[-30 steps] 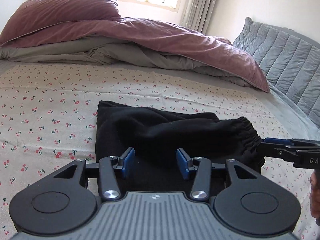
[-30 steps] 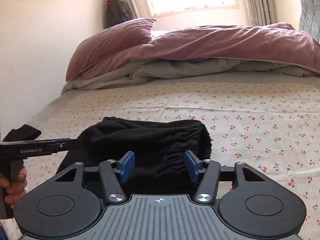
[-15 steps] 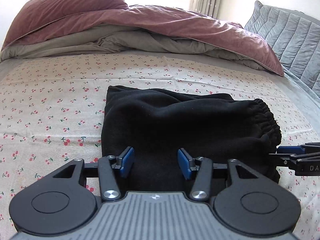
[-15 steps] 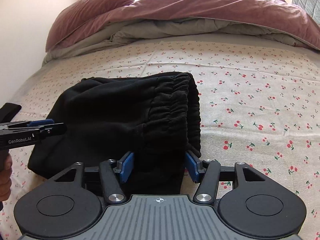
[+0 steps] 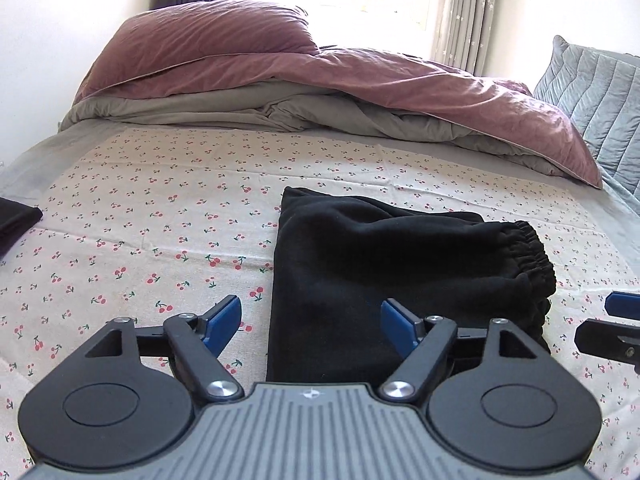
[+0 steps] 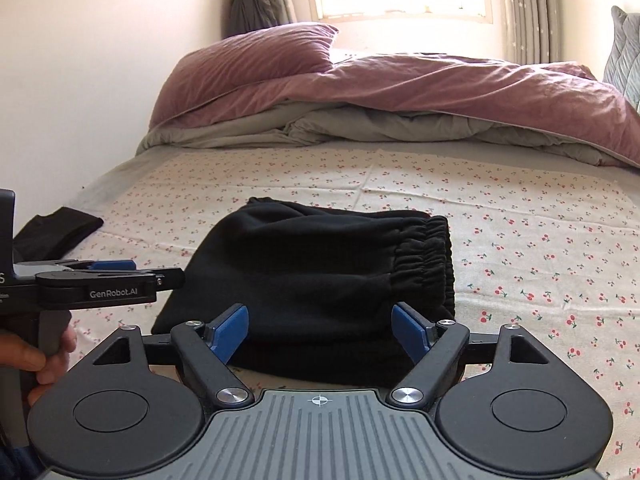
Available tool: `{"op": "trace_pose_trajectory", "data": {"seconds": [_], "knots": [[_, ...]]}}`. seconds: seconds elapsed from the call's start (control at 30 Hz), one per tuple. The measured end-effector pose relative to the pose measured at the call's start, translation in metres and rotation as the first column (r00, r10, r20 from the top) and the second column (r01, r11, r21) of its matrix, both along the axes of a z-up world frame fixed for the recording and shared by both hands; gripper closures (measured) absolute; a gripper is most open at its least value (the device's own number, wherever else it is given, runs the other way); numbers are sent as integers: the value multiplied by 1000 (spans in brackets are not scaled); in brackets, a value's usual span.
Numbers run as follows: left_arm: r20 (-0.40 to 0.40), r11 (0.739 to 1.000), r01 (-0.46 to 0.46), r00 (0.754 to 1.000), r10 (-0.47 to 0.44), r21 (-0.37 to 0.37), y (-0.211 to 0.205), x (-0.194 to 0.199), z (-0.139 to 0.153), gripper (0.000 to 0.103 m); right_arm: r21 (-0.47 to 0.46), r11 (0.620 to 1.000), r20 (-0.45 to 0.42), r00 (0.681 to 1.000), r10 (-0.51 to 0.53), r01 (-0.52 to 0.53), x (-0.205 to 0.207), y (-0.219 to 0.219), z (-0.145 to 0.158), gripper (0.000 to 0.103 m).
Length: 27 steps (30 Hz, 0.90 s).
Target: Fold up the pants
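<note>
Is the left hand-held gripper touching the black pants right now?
Cannot tell. In the left wrist view the left hand-held gripper is wide open, straddling the near left edge of the folded black pants; neither view plainly shows contact or a gap.

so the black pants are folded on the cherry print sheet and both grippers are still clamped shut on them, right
Not quite. The black pants do lie folded on the cherry print sheet, but neither gripper is shut on them. The left wrist view shows the left gripper open, and the right wrist view shows the right gripper open, both empty.
</note>
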<state>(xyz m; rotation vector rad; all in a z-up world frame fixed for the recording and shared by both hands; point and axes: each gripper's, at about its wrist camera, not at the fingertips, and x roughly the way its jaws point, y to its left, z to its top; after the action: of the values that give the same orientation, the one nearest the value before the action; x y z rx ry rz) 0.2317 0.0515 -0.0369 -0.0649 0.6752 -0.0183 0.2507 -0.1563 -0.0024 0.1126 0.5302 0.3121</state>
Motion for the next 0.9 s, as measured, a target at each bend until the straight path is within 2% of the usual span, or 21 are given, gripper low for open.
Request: {"op": "trace_pose_trajectory", "data": {"seconds": [0.03,0.17,0.27,0.43,0.5,0.6,0.73,0.9], "knots": [[3,1000,-10,1000,10,2,-1,-4,1,14,0,1000,5,1000,2,-2,-3,0,2,17],[29,999,-25,999,25,27,-5,-14,1,11,-11,1000,19,1000,-14,14,-15,-1,2,12],[12,998,-26,1000,26,65,-10,-15,-4,9,-18,999,6,999,-39,40,-14,-2,-3,8],[0,999,-43,999,43,29,-9,-22,0,2,-21,996,-5,996,-90,89,-12,-3,-7,8],[16,998,-48,999,47,44,-11,-28,2,1,-4,991,4,991,-133,133,-15,-5,-6,3],[24,997,-52,998,51,61,-14,-34,4,1,-14,983,14,983,-183,183,-19,-4,-7,2],[12,996,-76,997,75,48,-13,-44,4,1,51,978,-39,979,-198,200,-30,-1,-16,2],[10,996,-82,997,81,42,-10,-63,3,1,2,972,-47,971,-234,235,-49,16,-25,0]]}}
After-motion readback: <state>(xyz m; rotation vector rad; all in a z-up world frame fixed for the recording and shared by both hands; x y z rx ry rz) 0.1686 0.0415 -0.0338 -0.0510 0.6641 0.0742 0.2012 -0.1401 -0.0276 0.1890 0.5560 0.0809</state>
